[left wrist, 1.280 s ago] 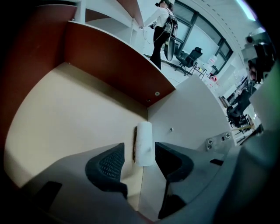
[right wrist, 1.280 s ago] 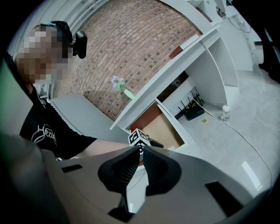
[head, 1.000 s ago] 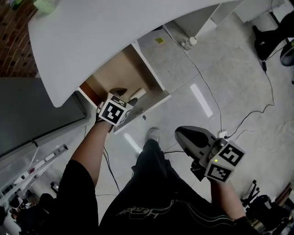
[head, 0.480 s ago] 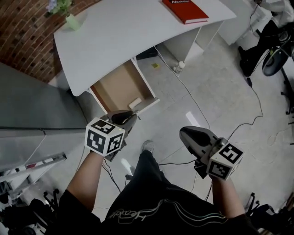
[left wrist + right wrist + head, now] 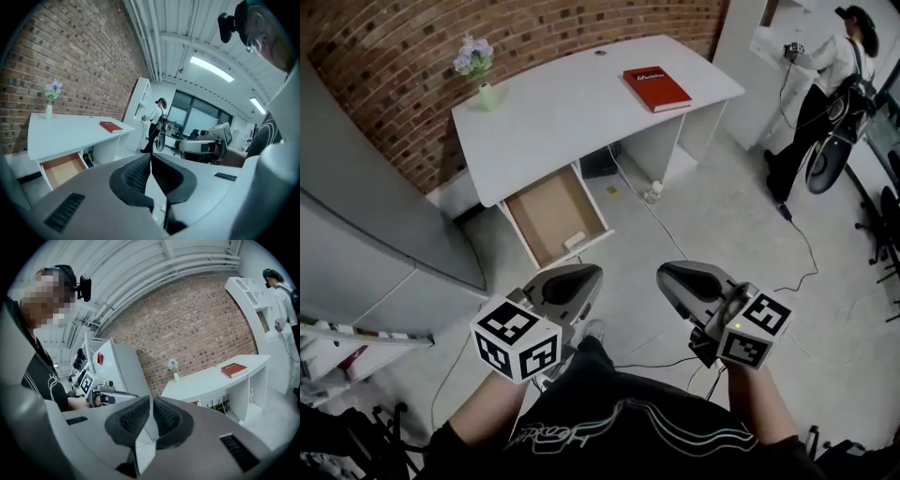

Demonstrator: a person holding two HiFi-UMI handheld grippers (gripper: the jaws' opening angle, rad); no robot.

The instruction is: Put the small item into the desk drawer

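Note:
The white desk [image 5: 572, 112] has its wooden drawer [image 5: 546, 208] pulled out. A small pale item [image 5: 575, 240] lies inside near the drawer's front right corner. My left gripper [image 5: 592, 272] hangs shut and empty over the floor, well short of the drawer and level with my right gripper [image 5: 664, 272], which is also shut on nothing. The left gripper view shows its pads [image 5: 140, 172] pressed together, with the open drawer [image 5: 61, 169] far off at the left. The right gripper's [image 5: 151, 401] pads meet too.
A red book [image 5: 656, 87] and a vase of flowers [image 5: 478, 67] stand on the desk. A grey cabinet [image 5: 366, 253] is at the left. A bottle [image 5: 653, 192] and a cable [image 5: 675, 234] lie on the floor. A person [image 5: 825, 66] stands at the far right.
My left gripper has come back out of the drawer and closed, leaving the small item inside. The view has pulled away from the desk. The right gripper has hardly moved.

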